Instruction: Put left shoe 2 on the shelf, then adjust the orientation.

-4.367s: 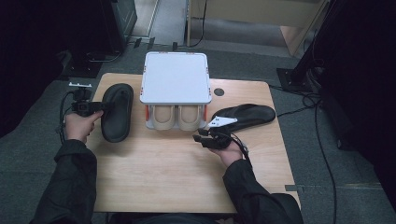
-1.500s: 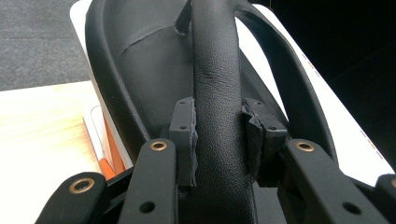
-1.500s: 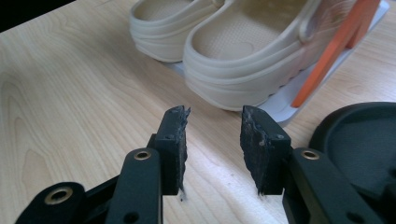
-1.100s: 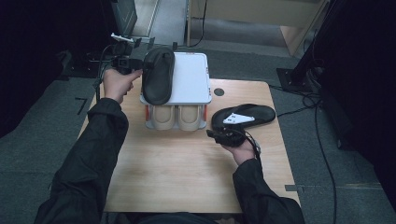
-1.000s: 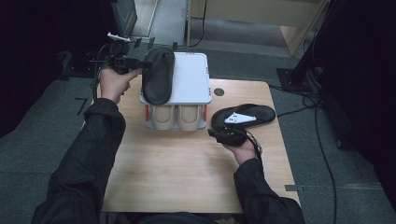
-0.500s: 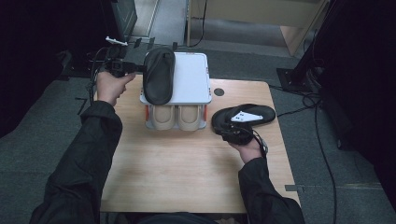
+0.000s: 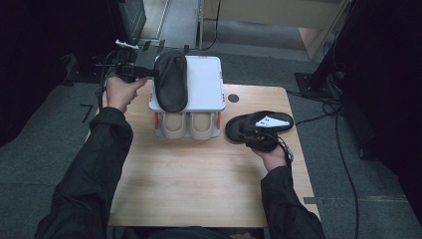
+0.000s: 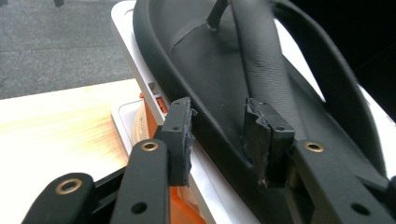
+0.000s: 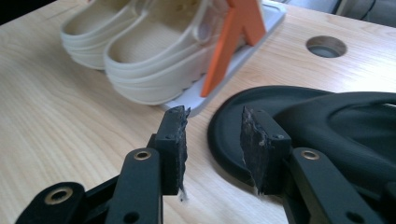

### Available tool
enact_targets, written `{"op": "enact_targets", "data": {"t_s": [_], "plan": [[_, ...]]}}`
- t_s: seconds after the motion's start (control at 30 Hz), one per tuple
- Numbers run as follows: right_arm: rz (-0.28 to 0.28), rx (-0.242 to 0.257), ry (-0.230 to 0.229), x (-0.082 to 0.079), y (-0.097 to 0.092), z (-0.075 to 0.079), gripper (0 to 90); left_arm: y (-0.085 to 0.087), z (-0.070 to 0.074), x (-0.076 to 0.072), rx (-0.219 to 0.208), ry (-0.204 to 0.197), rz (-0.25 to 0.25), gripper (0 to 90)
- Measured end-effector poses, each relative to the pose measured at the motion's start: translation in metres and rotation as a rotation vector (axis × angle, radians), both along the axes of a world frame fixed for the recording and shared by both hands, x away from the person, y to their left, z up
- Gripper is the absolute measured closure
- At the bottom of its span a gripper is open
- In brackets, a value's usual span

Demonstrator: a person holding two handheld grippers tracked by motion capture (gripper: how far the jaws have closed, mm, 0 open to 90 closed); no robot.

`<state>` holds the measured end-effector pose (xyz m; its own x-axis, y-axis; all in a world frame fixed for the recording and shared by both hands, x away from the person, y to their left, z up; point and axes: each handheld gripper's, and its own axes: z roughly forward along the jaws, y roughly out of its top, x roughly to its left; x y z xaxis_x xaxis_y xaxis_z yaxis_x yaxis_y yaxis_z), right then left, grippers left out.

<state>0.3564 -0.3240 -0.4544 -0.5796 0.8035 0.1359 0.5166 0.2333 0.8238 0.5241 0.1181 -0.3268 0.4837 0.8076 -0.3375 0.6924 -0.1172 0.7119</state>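
Black rubber flip-flop (image 7: 171,82) lies on the white flat top of the two-tier shoe rack (image 7: 206,84), toward its left side, toe strap up. My left gripper (image 8: 219,135) sits at that sandal's left edge; jaws have just been opening, part-spread, the rim between them, pads not pressing it. Second black flip-flop with a white label (image 7: 259,124) rests on the light wooden table (image 7: 199,179), just right of the rack. My right gripper (image 9: 212,135) is at its near end, jaws part-spread, rim between them, no grip. Cream clogs (image 9: 140,51) sit on the rack's lower shelf beside an orange support (image 9: 233,37).
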Motion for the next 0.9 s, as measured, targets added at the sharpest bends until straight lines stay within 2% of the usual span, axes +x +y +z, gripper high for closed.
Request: {"op": "enact_targets", "data": {"t_s": [0.1,0.2,0.3,0.4,0.5,0.67,0.77,0.9], "plan": [[-0.018,-0.006,0.009,0.004,-0.007,-0.001,61.8,0.004,0.006,-0.006,0.01,-0.027,0.005,61.1],[-0.048,-0.009,0.019,0.01,-0.016,-0.002,61.8,0.009,0.008,-0.008,0.015,-0.027,0.007,60.8],[-0.065,-0.012,0.017,0.012,-0.024,-0.003,62.7,0.013,0.01,-0.011,0.038,-0.035,0.02,60.7],[-0.075,-0.021,0.02,0.017,-0.036,-0.001,61.0,0.019,0.009,-0.013,0.015,-0.036,0.033,60.4],[-0.064,-0.008,0.018,0.024,-0.048,0.0,56.3,0.026,0.002,-0.016,0.019,-0.025,0.037,60.0],[-0.069,-0.019,0.025,0.034,-0.065,-0.004,51.2,0.035,-0.009,-0.023,0.009,-0.02,0.052,59.3],[-0.055,-0.011,0.026,0.038,-0.071,-0.007,50.3,0.042,-0.016,-0.03,0.003,-0.023,0.057,58.7],[-0.028,-0.03,0.029,0.042,-0.073,-0.013,46.4,0.047,-0.024,-0.038,-0.007,-0.024,0.052,57.7]]}}
